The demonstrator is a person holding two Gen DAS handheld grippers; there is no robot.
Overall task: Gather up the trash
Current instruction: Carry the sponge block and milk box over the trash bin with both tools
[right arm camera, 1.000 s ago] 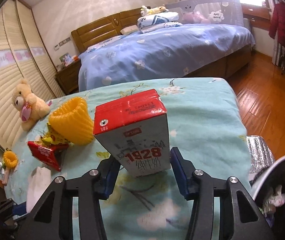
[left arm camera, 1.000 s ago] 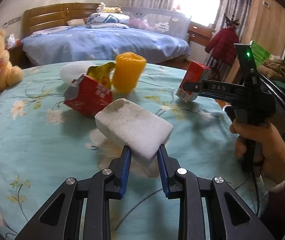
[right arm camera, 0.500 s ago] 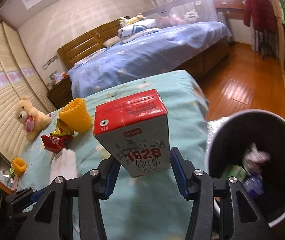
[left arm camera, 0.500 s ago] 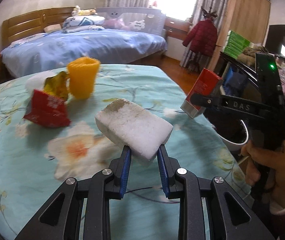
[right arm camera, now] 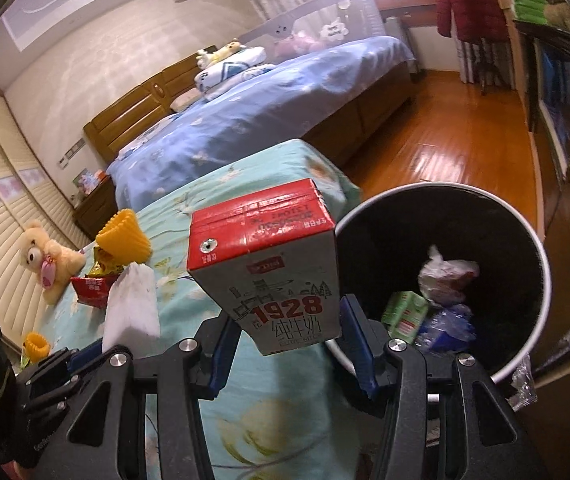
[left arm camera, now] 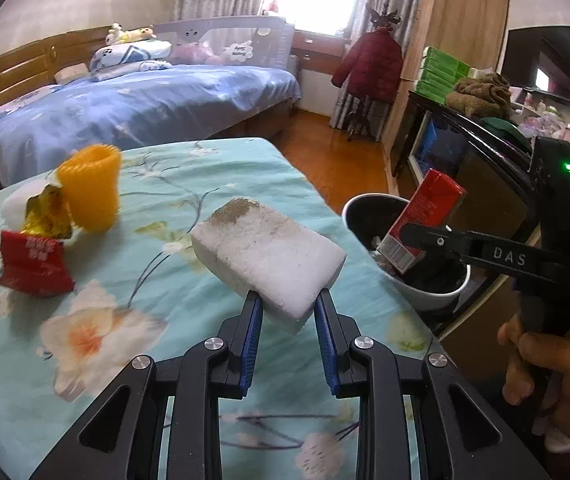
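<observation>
My left gripper [left arm camera: 287, 312] is shut on a white foam block [left arm camera: 267, 252] with a dirty top, held above the flowered table [left arm camera: 125, 320]. The block also shows in the right wrist view [right arm camera: 131, 304]. My right gripper [right arm camera: 285, 320] is shut on a red and grey milk carton [right arm camera: 269, 260] and holds it at the rim of the white trash bin [right arm camera: 541, 280], which has trash inside. In the left wrist view the carton [left arm camera: 421, 226] hangs over the bin [left arm camera: 425, 292]. A red snack bag [left arm camera: 33, 262] and a gold wrapper [left arm camera: 47, 216] lie on the table.
A yellow ribbed cup [left arm camera: 91, 188] stands on the table by the wrappers. A teddy bear [right arm camera: 49, 260] and a small yellow cup [right arm camera: 37, 346] sit at the table's far end. A blue bed [left arm camera: 133, 104], wooden floor [right arm camera: 465, 120] and a dark cabinet [left arm camera: 465, 160] surround the table.
Both grippers have swung right towards the bin with their loads. The carton has gone from above the table to the bin's rim. The foam block has moved nearer the table's right edge.
</observation>
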